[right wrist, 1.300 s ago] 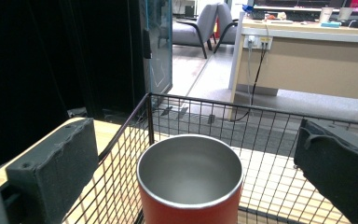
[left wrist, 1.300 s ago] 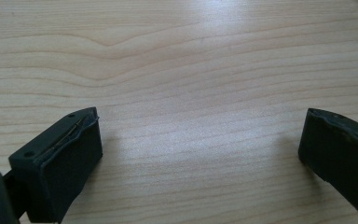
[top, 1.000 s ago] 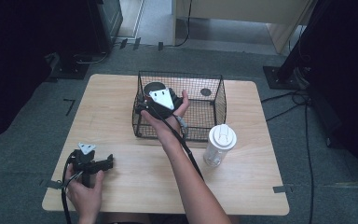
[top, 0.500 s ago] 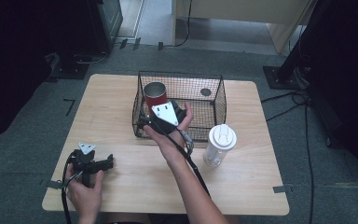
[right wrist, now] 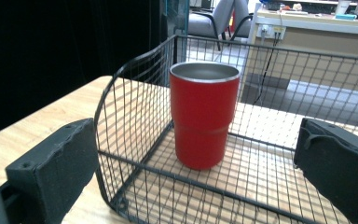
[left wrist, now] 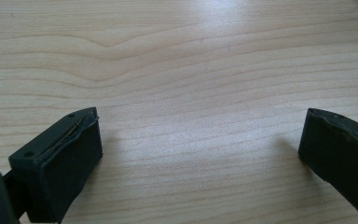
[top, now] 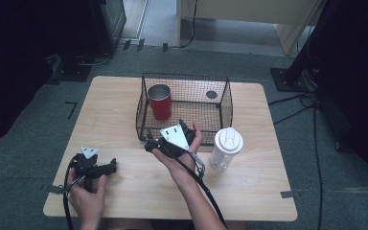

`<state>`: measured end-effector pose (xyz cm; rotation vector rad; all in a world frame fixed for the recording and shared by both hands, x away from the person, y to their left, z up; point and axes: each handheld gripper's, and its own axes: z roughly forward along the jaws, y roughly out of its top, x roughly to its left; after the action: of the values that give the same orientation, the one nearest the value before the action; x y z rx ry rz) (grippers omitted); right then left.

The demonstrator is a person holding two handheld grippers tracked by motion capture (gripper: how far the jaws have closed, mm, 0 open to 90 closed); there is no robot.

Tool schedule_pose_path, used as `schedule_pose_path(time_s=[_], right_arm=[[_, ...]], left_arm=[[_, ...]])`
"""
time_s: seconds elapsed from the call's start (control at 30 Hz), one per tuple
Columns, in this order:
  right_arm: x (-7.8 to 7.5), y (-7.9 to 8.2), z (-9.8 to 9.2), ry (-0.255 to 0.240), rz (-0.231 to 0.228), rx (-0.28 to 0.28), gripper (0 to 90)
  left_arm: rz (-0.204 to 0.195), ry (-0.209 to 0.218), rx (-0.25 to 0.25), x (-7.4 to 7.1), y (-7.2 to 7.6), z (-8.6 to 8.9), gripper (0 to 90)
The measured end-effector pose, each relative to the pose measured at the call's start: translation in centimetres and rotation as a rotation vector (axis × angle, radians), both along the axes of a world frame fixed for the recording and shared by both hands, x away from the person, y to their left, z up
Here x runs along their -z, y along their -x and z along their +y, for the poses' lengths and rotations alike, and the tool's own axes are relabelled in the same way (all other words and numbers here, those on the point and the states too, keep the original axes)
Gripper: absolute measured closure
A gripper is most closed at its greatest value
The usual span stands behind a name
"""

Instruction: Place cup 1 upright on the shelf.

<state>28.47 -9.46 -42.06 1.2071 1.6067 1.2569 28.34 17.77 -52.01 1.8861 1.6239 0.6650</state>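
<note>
One red tumbler (top: 159,101) stands upright inside the wire basket (top: 225,108), in its far left corner. Right gripper (top: 165,143) sits just outside the basket's near wall, jaws spread and empty. Left gripper (top: 96,167), well apart from the basket, is likewise released.

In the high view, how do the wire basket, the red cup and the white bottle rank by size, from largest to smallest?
1. Wire basket, clearly the largest.
2. White bottle.
3. Red cup.
The bottle and the cup look close in size, and the bottle stands nearer the camera, so their order is unsure.
</note>
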Motion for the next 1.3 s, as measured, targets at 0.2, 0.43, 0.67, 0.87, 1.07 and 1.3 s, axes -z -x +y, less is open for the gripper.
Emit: schedule_pose_path(time_s=[0.2,0.43,0.67,0.87,1.07,1.3], right_arm=[[0.6,1.4,-0.4,-0.013,0.022,-0.019,0.0],[1.4,3.5,-0.7,-0.007,0.024,-0.042,0.0],[2.3,5.0,-1.4,0.006,0.013,-0.044,0.0],[2.5,6.1,-2.5,-0.016,0.016,-0.036,0.0],[2.6,7.2,-3.6,-0.026,0.014,-0.030,0.0],[3.2,8.9,-4.8,-0.031,0.021,-0.031,0.0]], left_arm=[[0.000,0.000,0.000,0.0,0.0,0.0,0.0],[-0.001,0.000,0.000,0.0,0.0,0.0,0.0],[-0.001,-0.002,0.001,0.0,0.0,0.0,0.0],[-0.001,-0.001,0.001,0.0,0.0,0.0,0.0],[-0.001,-0.001,0.001,0.0,0.0,0.0,0.0],[-0.001,-0.001,0.001,0.0,0.0,0.0,0.0]])
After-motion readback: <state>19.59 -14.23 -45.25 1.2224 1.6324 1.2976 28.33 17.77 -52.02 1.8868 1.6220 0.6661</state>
